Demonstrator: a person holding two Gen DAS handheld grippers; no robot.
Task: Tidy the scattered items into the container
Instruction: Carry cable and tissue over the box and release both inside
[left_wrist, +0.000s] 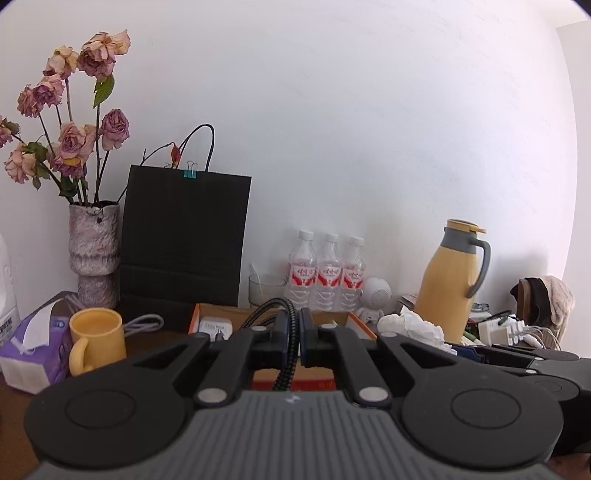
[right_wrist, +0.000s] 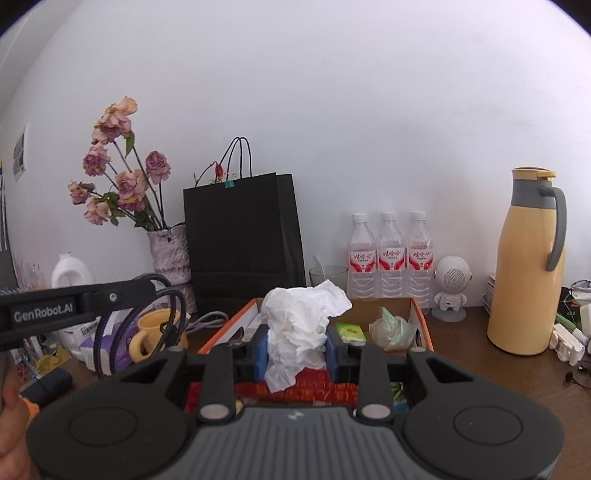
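Left jaws pinching black cable, right jaws crumpled tissue, above box.

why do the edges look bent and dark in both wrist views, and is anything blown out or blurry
Both views are fisheye: dark corners, walls curving. Left wrist view: the right edge washes out pinkish-white near the thermos; the left gripper body up close is soft. Right wrist view: the black bag leans with the bending; the crumpled tissue stays fairly sharp.

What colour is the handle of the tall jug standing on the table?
Grey; the jug itself is yellow. It shows best in the right wrist view.
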